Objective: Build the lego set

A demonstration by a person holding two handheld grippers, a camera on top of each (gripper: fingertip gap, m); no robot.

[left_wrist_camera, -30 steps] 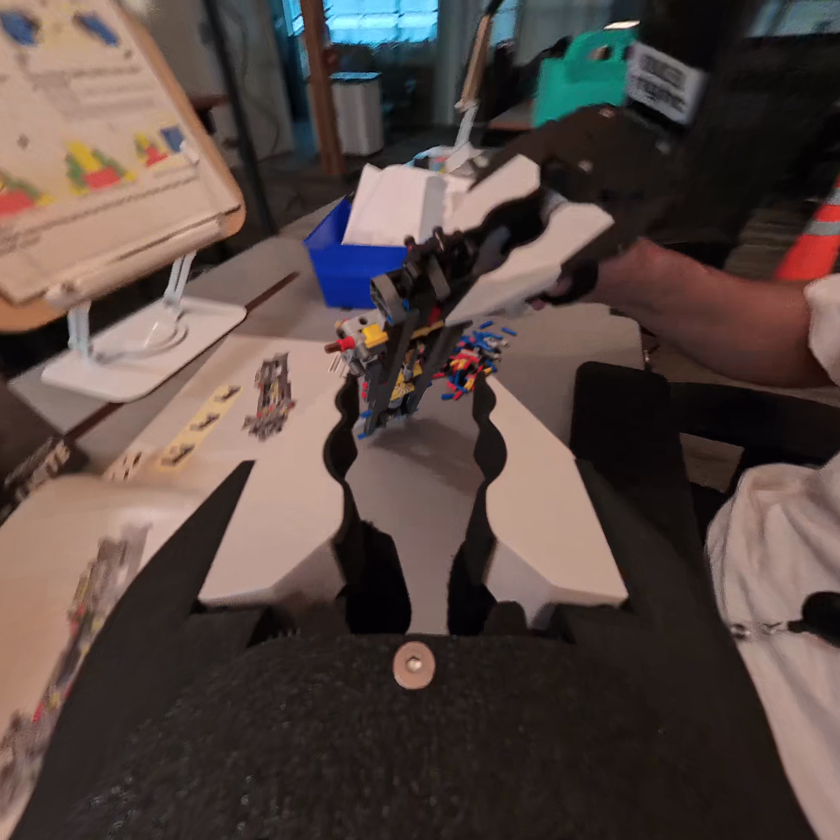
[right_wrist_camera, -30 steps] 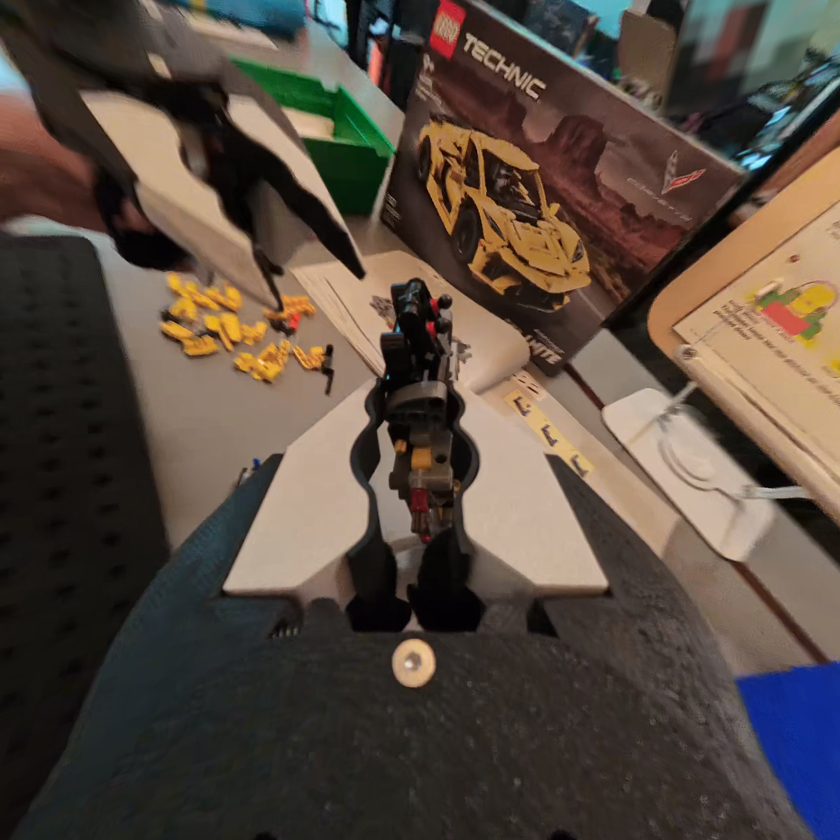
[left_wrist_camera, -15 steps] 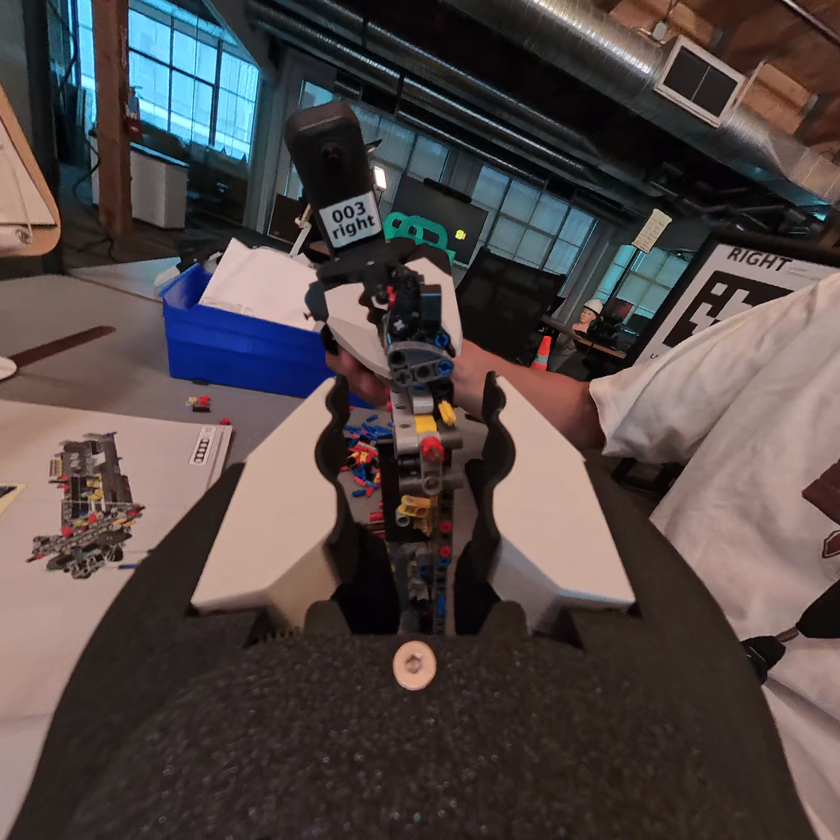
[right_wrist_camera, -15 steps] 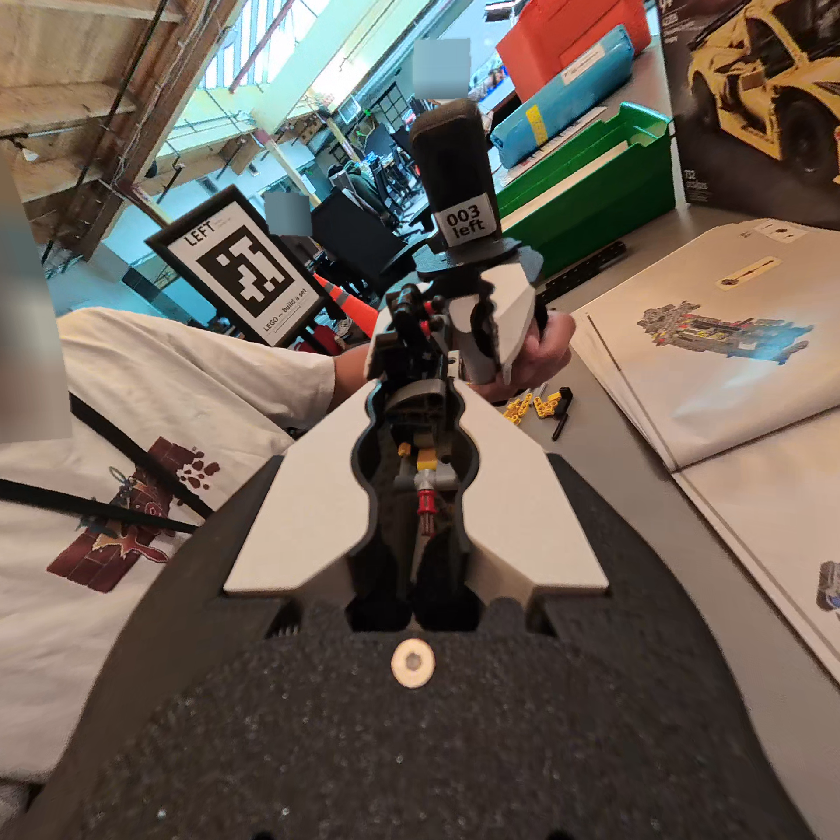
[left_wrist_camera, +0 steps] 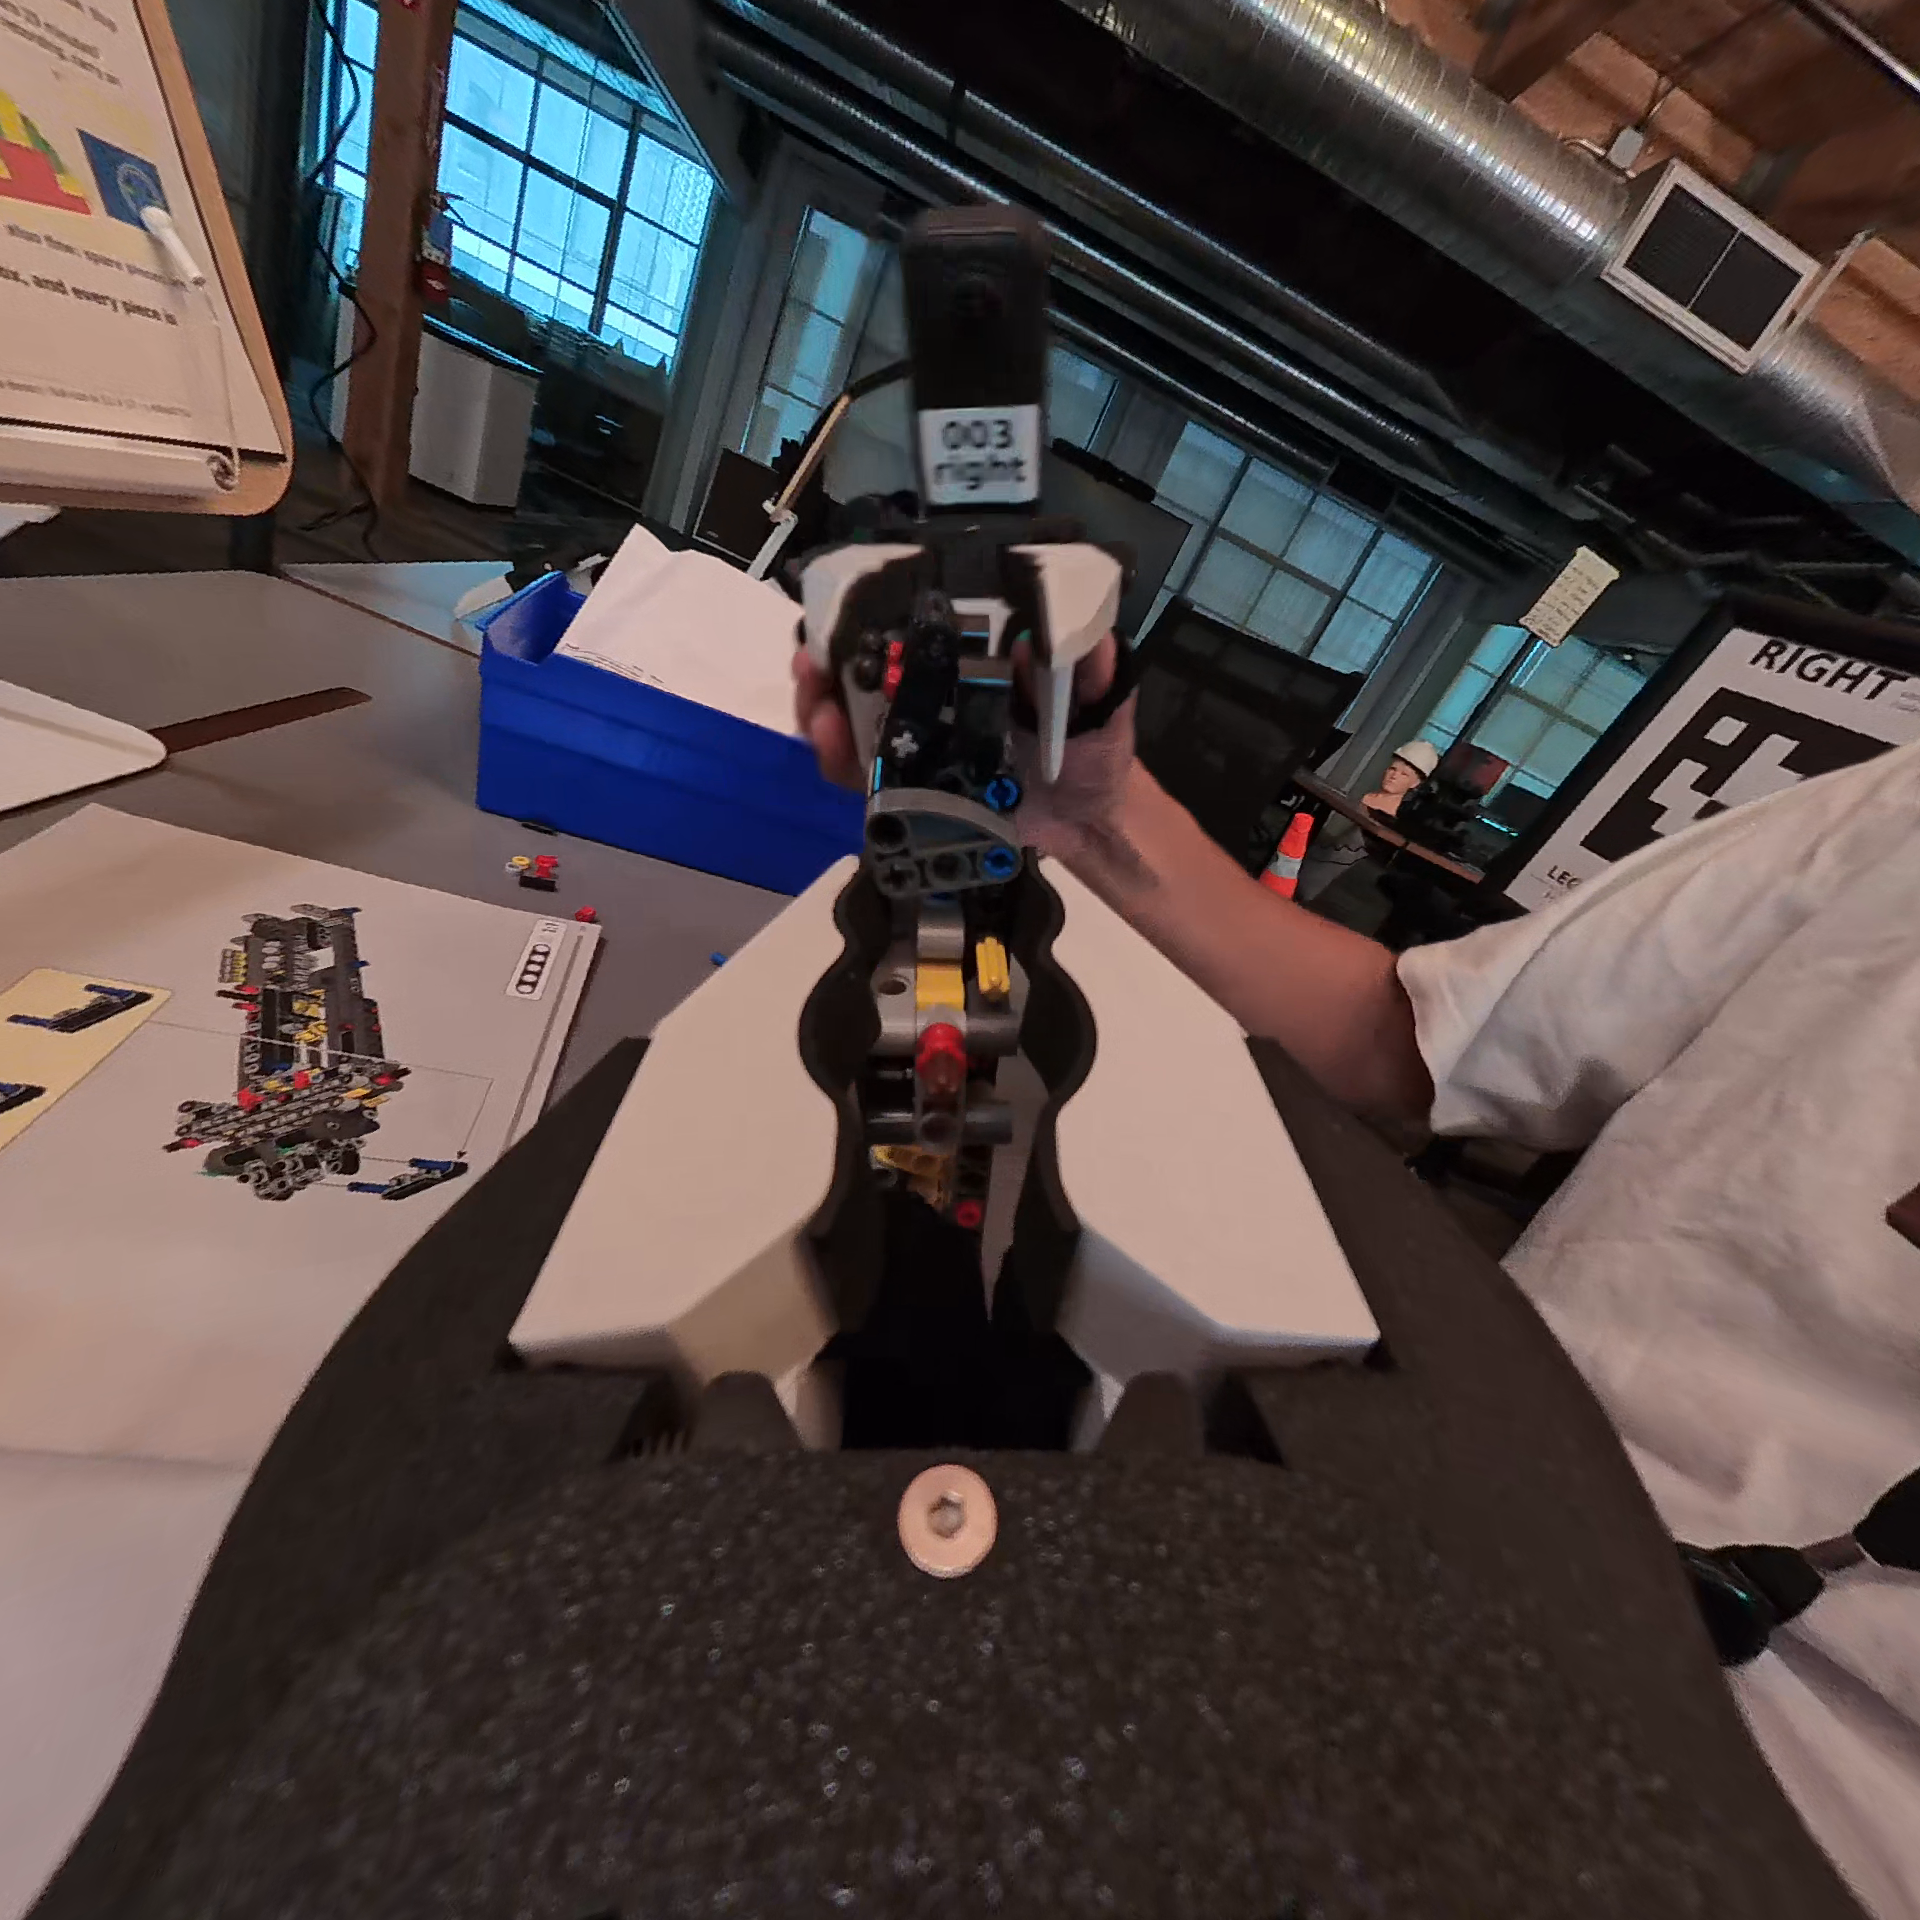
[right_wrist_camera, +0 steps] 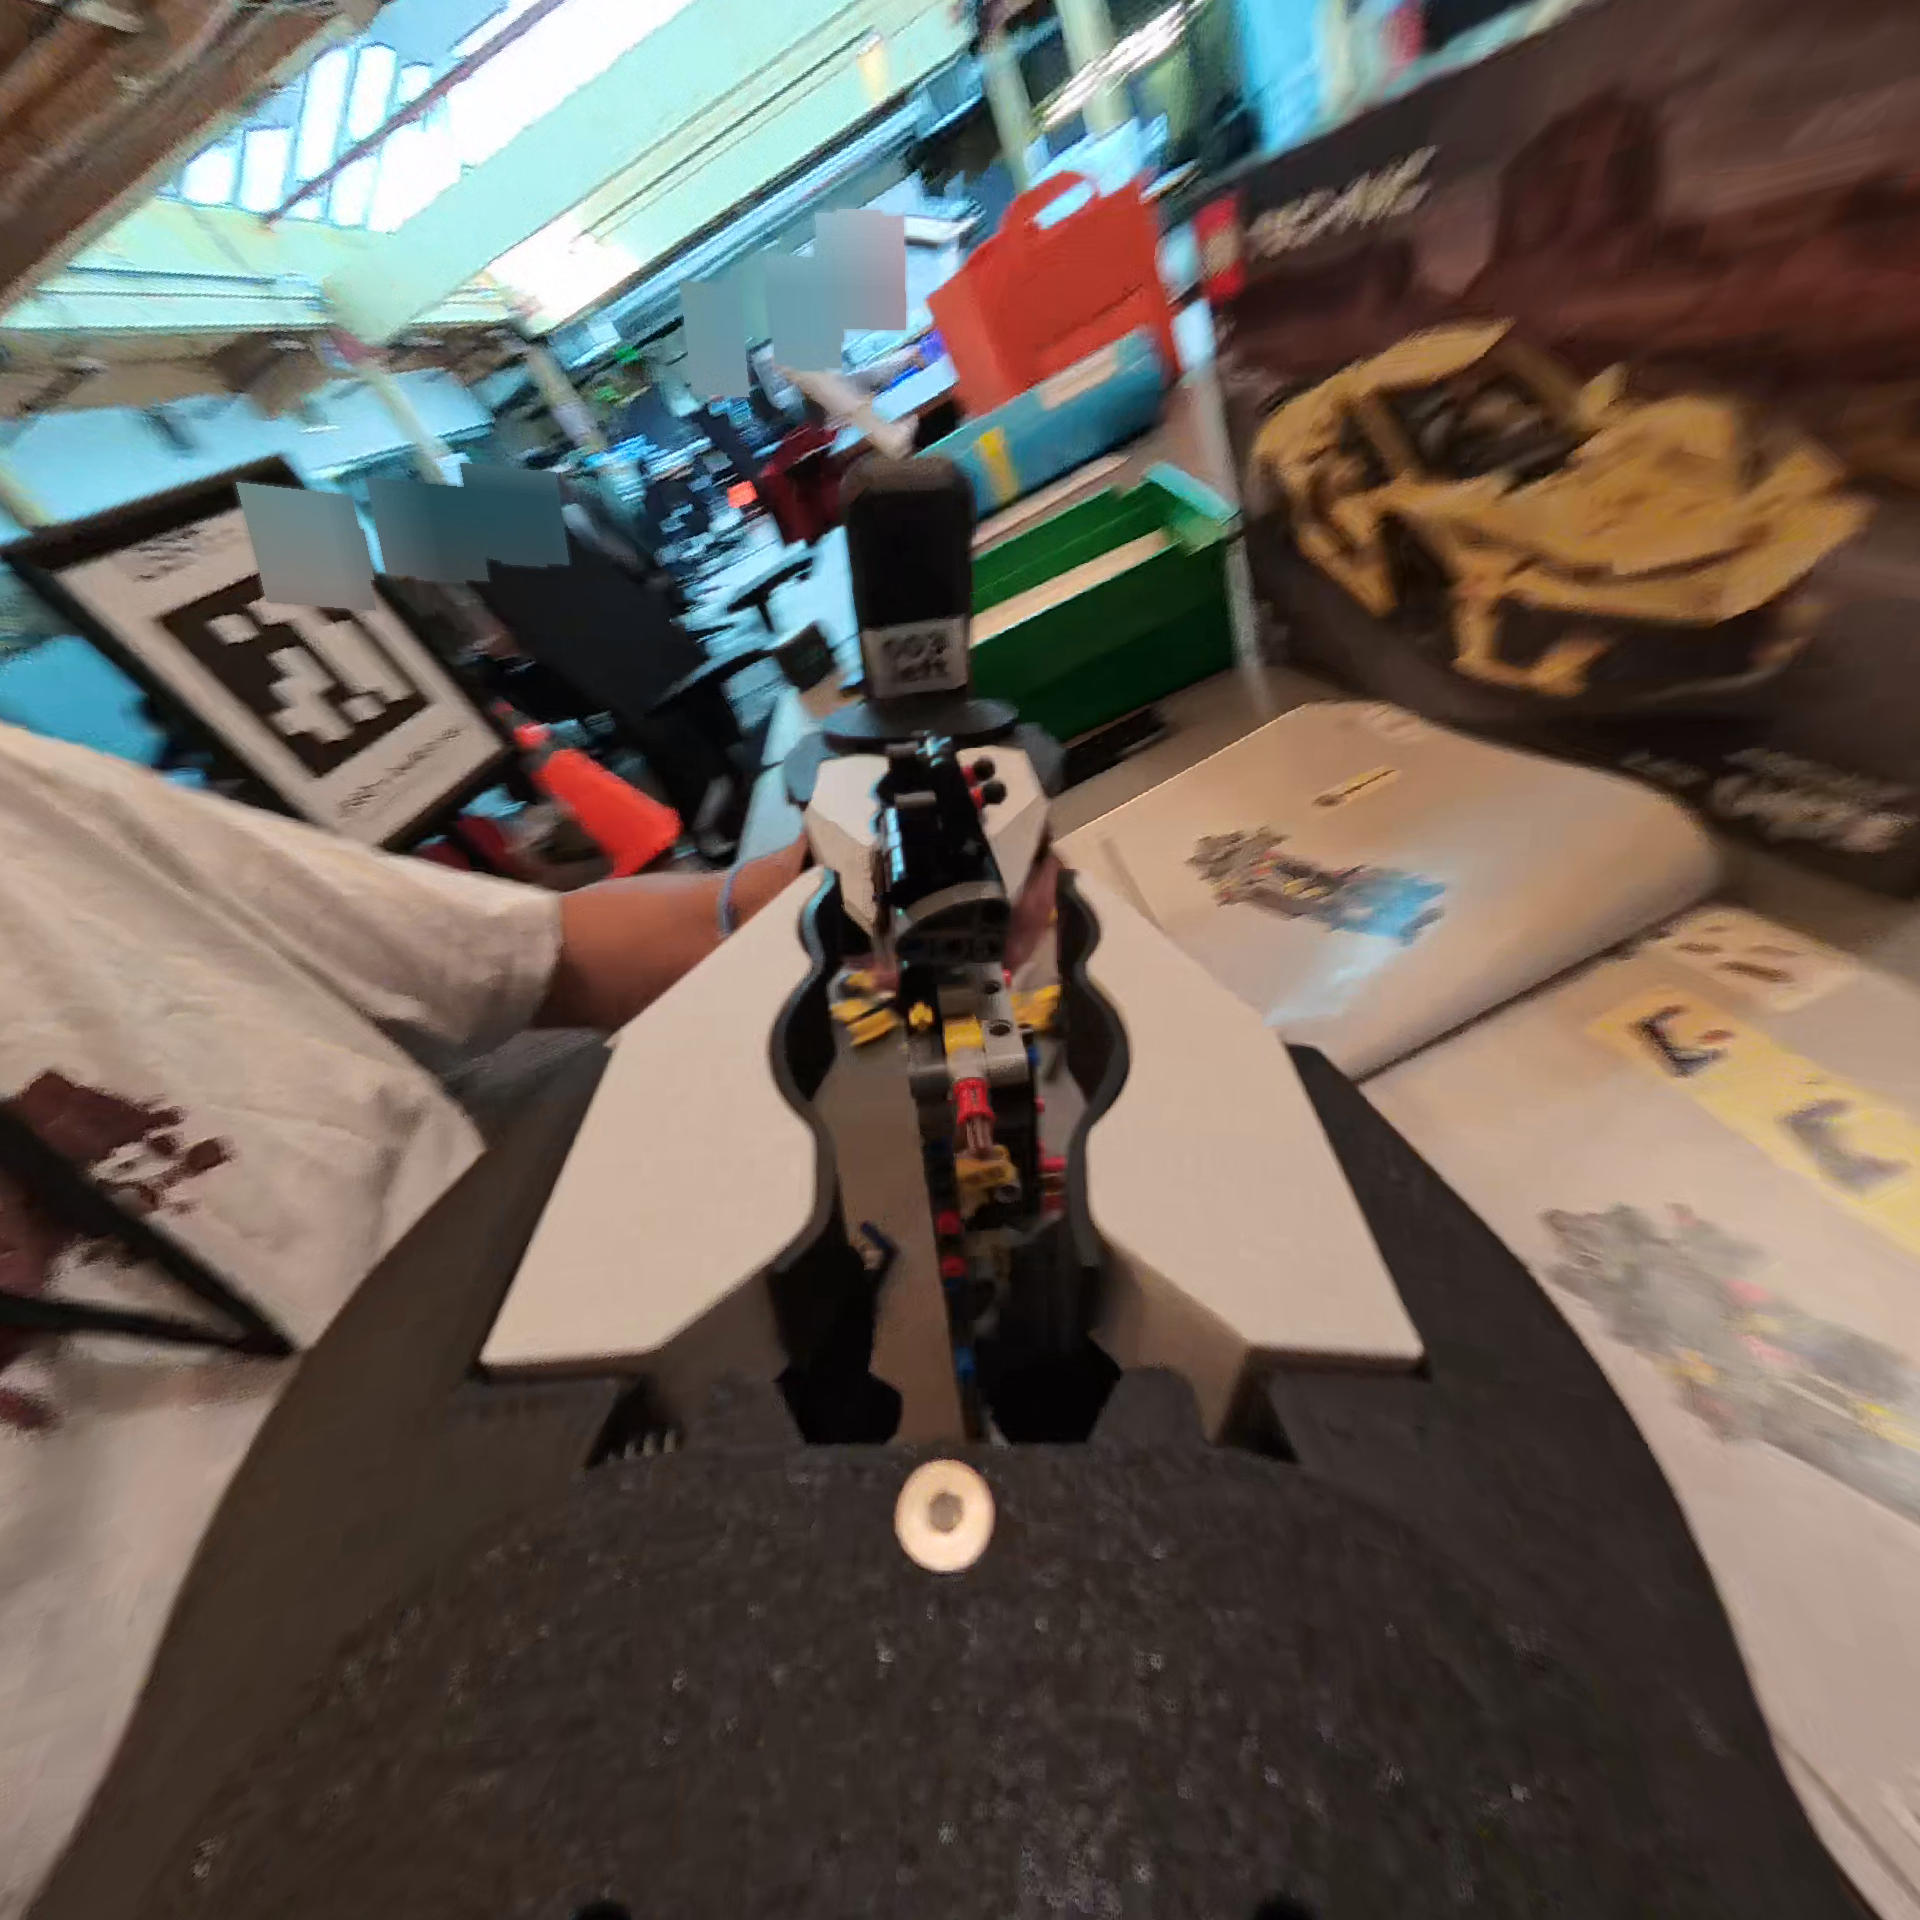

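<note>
Both grippers face each other above the table, with the lego build held in the air between them. The left gripper has its jaws closed in on one end of the build; the right gripper stands wider, with a gap at the left side, and whether it grips its end I cannot tell. Each gripper carries a black camera with a white label; a framed black-and-white marker sign stands behind the person's arm, and another sign shows in the right wrist view. A blue bin near the table's far edge holds white paper. A green bin sits beside the set's box, which shows a yellow car and a logo. The open manual lies at the left edge, printed with build diagrams. A few loose pieces lie before the blue bin. A printed sheet on a stand rises at the far left corner.
</note>
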